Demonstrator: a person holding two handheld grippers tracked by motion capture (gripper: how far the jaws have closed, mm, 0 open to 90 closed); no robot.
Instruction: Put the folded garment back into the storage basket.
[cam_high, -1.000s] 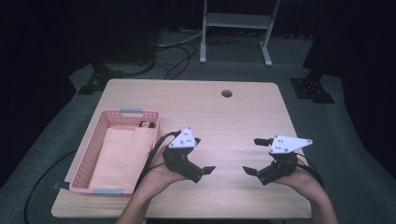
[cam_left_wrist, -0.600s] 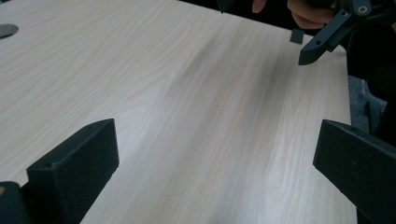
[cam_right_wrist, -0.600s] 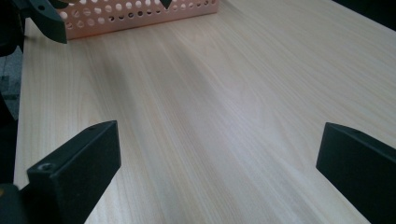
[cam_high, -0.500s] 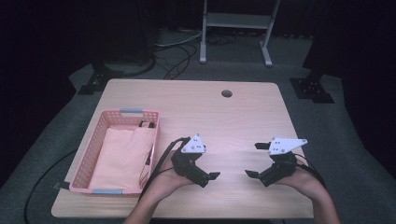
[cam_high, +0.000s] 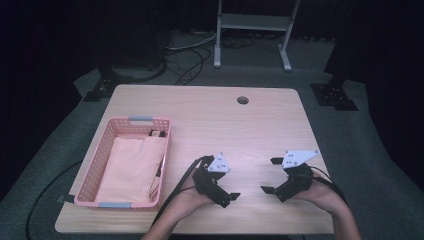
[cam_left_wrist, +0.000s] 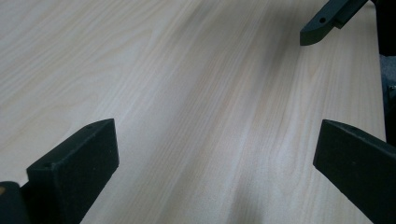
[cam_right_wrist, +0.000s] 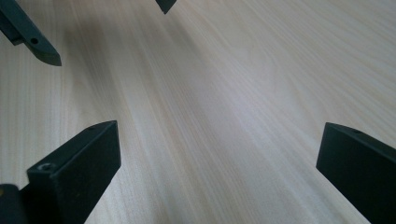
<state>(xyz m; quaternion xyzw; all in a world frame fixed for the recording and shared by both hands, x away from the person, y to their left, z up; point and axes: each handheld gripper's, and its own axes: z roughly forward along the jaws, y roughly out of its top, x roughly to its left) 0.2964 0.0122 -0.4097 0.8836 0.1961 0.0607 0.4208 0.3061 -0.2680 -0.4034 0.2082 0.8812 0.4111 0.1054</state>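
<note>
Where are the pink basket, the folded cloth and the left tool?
pink basket (cam_high: 90, 172), high view, left wall.
folded cloth (cam_high: 125, 167), high view, its middle.
left tool (cam_high: 227, 194), high view, between its open jaws.

This looks like a lab or recording studio set up for data capture, not a home. A light wooden rectangular table with rounded corners and a round cable hole (cam_high: 243, 100) at its 12 o'clock edge stands on grey carpeted flooring (cam_high: 350, 145). The surroundings are kept dark, with black drapes or panels at 10 and 2 o'clock. Black cables (cam_high: 185, 60) lie loose on the floor at 11 o'clock, and the grey metal base of an equipment stand (cam_high: 252, 30) sits at 12 o'clock. Black flat stand feet (cam_high: 332, 95) rest on the carpet at 2 o'clock and at 10 o'clock.
</note>
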